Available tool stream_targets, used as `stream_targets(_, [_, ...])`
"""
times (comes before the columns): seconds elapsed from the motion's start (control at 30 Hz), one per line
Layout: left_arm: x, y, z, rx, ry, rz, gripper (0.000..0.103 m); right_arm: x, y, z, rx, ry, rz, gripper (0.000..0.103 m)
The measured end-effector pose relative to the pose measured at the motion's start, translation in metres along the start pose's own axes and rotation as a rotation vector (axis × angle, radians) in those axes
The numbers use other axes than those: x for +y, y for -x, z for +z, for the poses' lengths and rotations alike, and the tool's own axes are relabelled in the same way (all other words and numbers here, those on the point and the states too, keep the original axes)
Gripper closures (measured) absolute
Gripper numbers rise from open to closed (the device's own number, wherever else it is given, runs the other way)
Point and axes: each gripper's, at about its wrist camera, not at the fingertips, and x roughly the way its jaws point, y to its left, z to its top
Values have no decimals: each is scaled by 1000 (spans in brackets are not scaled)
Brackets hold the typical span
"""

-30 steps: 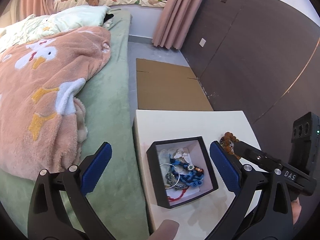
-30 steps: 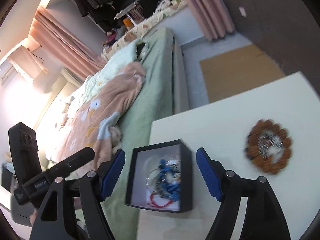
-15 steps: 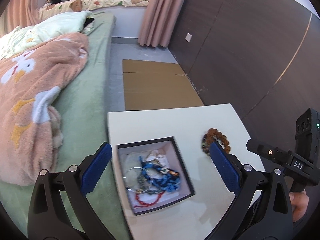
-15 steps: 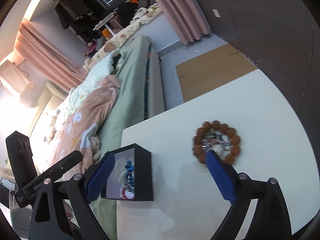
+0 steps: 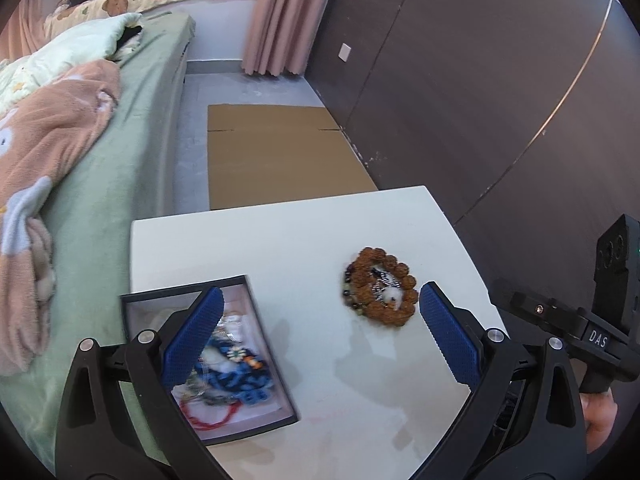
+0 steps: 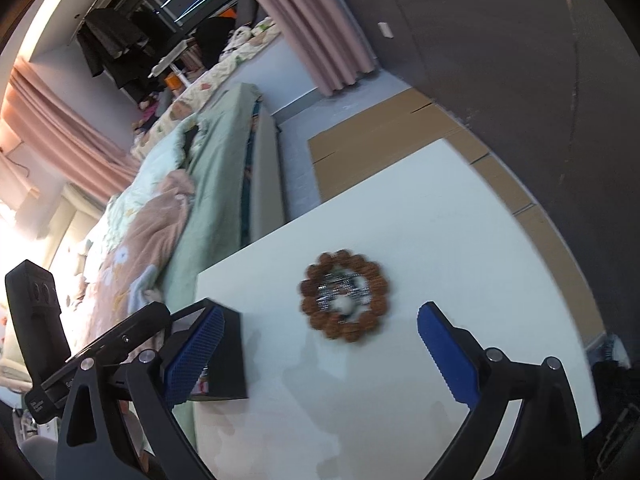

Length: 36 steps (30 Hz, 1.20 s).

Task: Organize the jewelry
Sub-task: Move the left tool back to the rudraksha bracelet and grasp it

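Note:
On the white table [image 5: 304,236] a brown bead bracelet [image 5: 362,265] lies flat with small silver pieces inside its ring. A black box [image 5: 181,289], lined white, holds several tangled pieces of jewelry [image 5: 236,380] at the table's left edge. My left gripper [image 5: 319,290] is open above the table, its left finger over the box and its right finger just right of the bracelet. The jaws of my right gripper [image 6: 321,310] are opening, with nothing held; the bracelet [image 6: 374,320] lies just beyond them and the box [image 6: 229,360] sits behind its left finger.
A bed with a green sheet [image 5: 132,168] and a peach blanket [image 5: 44,140] runs along the table's left side. Flat cardboard [image 5: 272,156] lies on the floor beyond the table. A dark wall panel [image 5: 480,100] stands close on the right.
Both grippers have swung right across the table, away from the box and toward the bead bracelet. The right gripper's fingers stand wider apart than a second ago.

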Motion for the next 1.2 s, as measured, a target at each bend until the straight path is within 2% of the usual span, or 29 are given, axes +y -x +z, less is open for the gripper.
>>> stream_targets(0.33, [-31,-35,-1,29,-26,-2,6,-37,15,9,-26,-35,-34,8])
stream_targets(0.53, [-40,-59,-1,59,-25,-6,23,-57,17,12,-20,-55,-39,8])
stream_targets(0.7, [-41,-84,-3,101,-16,2,44,-70,15,15,-14,-71,-38,8])
stream_targets(0.93, [-45,-112,-11,150,-27,39,47,-77,6,18,7,-83,-34,8])
stream_targets(1.0, [-47,-118,-13,167,-31,41,62,-73,3,18,14,-76,-28,8])
stream_targets(1.03, [-48,-121,-14,173,-35,44,65,-71,2,18,19,-72,-27,8])
stream_targets(1.07, [-49,-123,-15,180,-43,48,74,-72,1,17,22,-69,-26,8])
stream_targets(1.17, [-53,-120,-15,175,-65,65,84,-67,-3,15,36,-60,-28,8])
stream_targets(1.2, [-54,-117,-15,172,-61,48,84,-66,-3,15,37,-57,-29,8])
